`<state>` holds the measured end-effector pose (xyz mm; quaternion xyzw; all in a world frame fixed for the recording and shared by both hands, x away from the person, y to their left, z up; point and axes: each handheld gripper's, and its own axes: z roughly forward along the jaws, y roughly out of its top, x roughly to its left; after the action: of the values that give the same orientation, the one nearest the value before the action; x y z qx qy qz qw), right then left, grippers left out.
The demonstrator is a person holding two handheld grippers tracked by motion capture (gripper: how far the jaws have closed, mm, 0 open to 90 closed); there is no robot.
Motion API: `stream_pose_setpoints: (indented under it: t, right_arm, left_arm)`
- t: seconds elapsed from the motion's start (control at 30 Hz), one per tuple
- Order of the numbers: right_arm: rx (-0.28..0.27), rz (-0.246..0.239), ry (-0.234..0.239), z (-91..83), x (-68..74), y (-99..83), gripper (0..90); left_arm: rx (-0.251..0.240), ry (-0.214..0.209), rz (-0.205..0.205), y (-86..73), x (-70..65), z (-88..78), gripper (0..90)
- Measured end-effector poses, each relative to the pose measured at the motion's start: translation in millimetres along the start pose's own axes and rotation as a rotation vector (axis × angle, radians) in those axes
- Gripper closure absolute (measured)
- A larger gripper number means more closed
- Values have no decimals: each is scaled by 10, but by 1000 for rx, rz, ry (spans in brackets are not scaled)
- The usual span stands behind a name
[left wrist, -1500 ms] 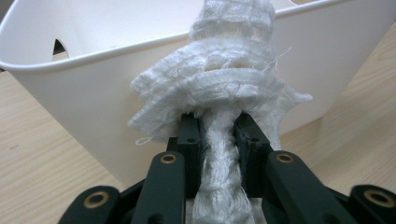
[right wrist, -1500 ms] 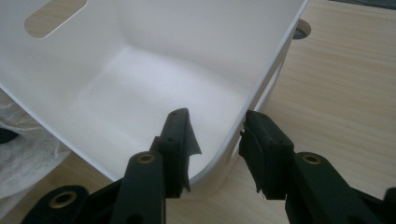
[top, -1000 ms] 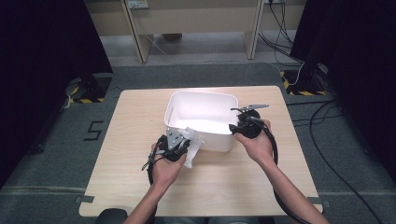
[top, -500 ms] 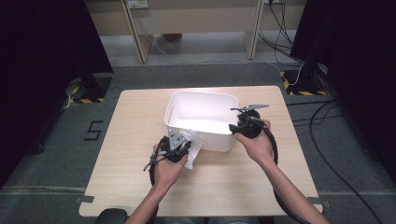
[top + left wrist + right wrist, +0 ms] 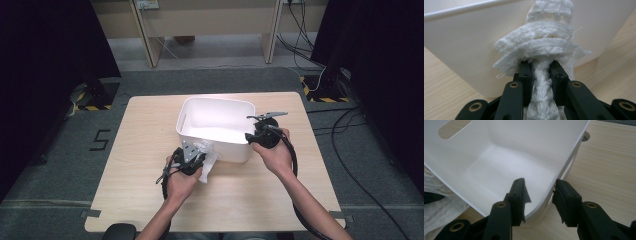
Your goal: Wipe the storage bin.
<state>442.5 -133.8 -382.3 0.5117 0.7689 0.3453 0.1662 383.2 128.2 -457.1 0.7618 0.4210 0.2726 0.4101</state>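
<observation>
Left gripper (image 5: 541,75) clamps a white cloth (image 5: 541,47) at centre frame; right gripper (image 5: 539,195) straddles the white tub's (image 5: 499,165) rim, pads apart

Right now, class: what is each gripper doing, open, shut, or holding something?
Left gripper: shut on the white cloth.
Right gripper: jaws either side of the white tub's rim; whether they pinch it cannot be told.

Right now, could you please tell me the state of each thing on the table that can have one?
Bin: upright, empty inside, on the table.
Cloth: bunched, clamped, against the bin's outer wall.
Left gripper: shut on the cloth.
Right gripper: jaws astride the bin's corner rim, one inside, one outside; whether the pads press on it is unclear.
</observation>
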Motion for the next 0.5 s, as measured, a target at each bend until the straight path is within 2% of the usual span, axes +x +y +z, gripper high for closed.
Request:
stream_pose_setpoints:
  t: [0.5]
  right_arm:
    - [-4,-5,-1,2,9,-2,606]
  left_arm:
    - [28,-6,-3,-74,-27,89,749]
